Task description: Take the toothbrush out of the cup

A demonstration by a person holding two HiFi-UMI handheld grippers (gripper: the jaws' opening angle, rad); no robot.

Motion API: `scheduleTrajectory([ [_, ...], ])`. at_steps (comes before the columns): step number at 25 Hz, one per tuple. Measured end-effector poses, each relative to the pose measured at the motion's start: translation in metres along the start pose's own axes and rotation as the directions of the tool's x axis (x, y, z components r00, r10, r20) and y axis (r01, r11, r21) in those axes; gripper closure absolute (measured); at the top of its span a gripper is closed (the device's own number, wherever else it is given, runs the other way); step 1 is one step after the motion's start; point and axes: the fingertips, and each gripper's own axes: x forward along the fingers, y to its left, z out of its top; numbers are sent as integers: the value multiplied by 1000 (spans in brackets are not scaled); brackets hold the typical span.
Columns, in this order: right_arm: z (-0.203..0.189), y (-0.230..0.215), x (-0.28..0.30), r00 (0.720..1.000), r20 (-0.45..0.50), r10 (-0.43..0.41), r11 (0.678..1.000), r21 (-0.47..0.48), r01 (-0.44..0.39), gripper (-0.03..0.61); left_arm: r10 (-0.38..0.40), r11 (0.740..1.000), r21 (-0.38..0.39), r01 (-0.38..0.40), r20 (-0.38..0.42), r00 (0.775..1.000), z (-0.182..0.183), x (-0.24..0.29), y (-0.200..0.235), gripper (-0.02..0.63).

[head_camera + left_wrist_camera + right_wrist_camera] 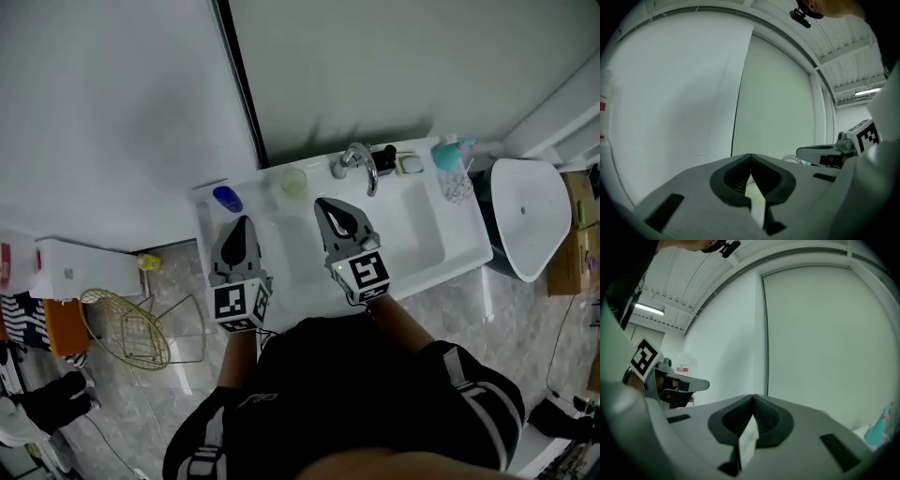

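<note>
A pale yellow-green cup (pixel 293 181) stands at the back of the white sink counter (pixel 281 281), left of the faucet (pixel 359 165). I cannot make out a toothbrush in it. My left gripper (pixel 243 221) hovers over the counter's left part, jaws shut and empty, with the cup ahead to its right. My right gripper (pixel 322 203) is over the basin, just right of and nearer than the cup, also shut and empty. In the left gripper view the closed tips (pixel 750 157) point at the wall, and the cup (pixel 755 197) shows below them. The right gripper view shows closed tips (pixel 753 397).
A blue object (pixel 227 198) lies at the counter's back left. A teal bottle (pixel 450 154) and a clear cup (pixel 457 186) stand at the back right, beside a soap dish (pixel 410 165). A white toilet (pixel 530 216) is on the right and a wire basket (pixel 131 328) on the floor at left.
</note>
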Motion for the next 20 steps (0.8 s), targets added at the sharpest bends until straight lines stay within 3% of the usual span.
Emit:
scheduleTrajectory([
  [20,3,-2,4,1000,14,7,1000,-6,-7,574,-24,999,25,24,8,1000,1,3,-4,614],
])
